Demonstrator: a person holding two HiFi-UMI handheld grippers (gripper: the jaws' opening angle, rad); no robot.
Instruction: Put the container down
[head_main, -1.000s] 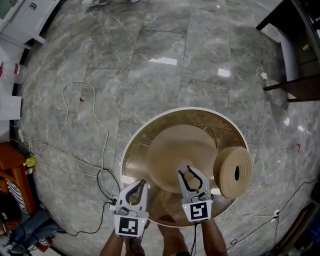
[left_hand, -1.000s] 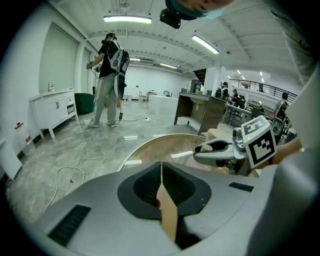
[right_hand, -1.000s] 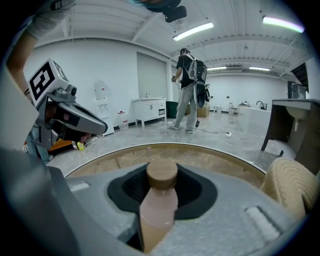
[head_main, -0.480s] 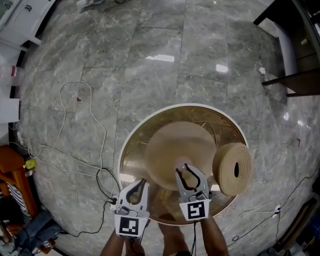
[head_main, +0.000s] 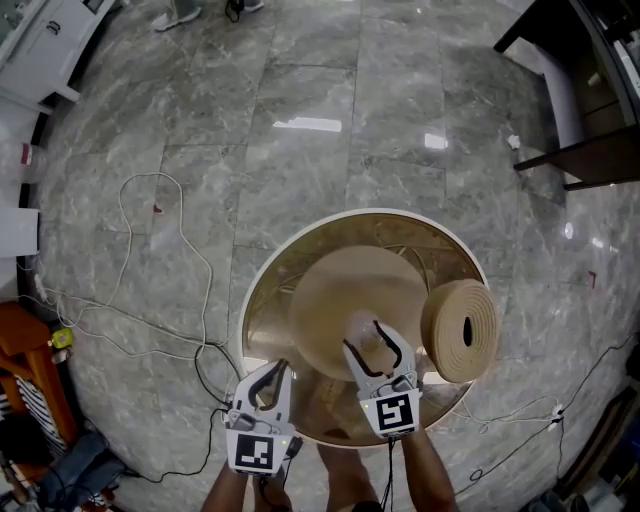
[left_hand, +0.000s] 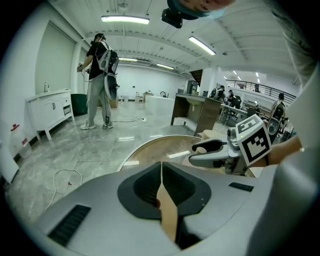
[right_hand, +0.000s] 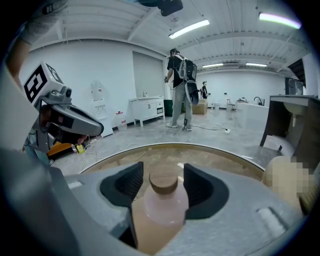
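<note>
The container (head_main: 362, 331) is a pale pink bottle with a wooden cap, standing upright on the round glass table (head_main: 262, 272). My right gripper (head_main: 367, 339) sits around it near the table's front. Its jaws are opening. In the right gripper view the container (right_hand: 162, 200) stands between the jaws of the right gripper (right_hand: 163, 175), with a gap on each side and no pad pressing on it. My left gripper (head_main: 274, 368) hovers at the table's front left edge, empty. In the left gripper view the pads of the left gripper (left_hand: 161, 166) meet in a thin line.
A tan coiled disc (head_main: 460, 330) stands on edge at the table's right rim. A broad tan cone (head_main: 340, 290) shows under the glass. White cables (head_main: 190, 262) loop over the marble floor at left. Dark furniture (head_main: 590, 160) stands far right. A person (left_hand: 97, 80) stands far off.
The right gripper's jaws have spread apart and let go of the container, which stays upright on the glass. The left gripper has barely moved.
</note>
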